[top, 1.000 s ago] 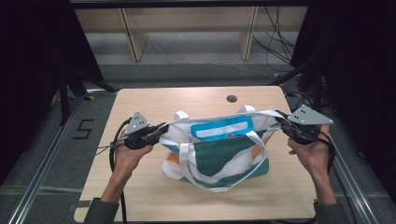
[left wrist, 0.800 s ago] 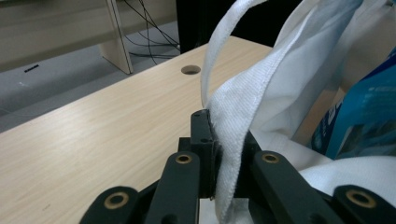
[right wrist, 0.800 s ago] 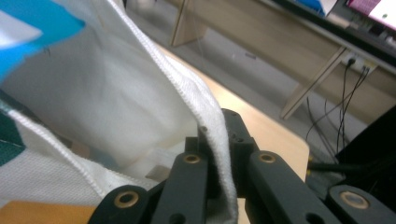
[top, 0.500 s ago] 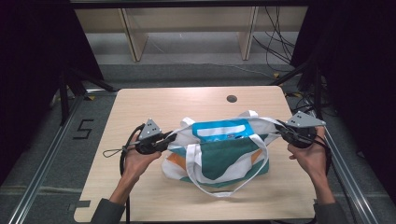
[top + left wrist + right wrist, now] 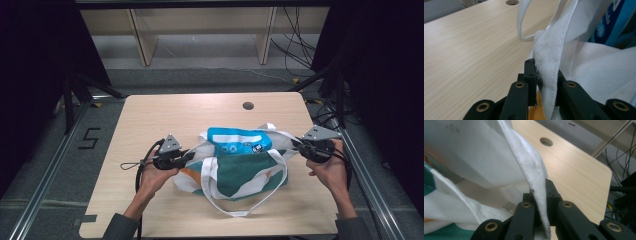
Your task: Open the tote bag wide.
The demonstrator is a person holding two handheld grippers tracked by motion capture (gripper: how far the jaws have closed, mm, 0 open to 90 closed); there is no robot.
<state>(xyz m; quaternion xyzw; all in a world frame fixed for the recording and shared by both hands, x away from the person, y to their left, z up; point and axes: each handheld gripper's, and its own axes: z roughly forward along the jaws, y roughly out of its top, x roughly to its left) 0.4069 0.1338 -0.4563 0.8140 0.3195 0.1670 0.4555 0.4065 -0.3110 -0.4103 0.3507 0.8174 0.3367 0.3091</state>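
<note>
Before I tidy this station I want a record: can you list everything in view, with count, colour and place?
tote bag: one, white with green and orange panels, lying at the middle of the table, white handle loops spilling toward the near edge
blue packet: one, bright blue with white print, poking out of the bag's far opening
table: one, light wood, with a round dark hole near its far edge
shelf unit: one, pale wood, on the floor beyond the table
cables: several, black, on the floor at the far right
left gripper: one, black, shut on the bag's left rim
right gripper: one, black, shut on the bag's right rim
</note>
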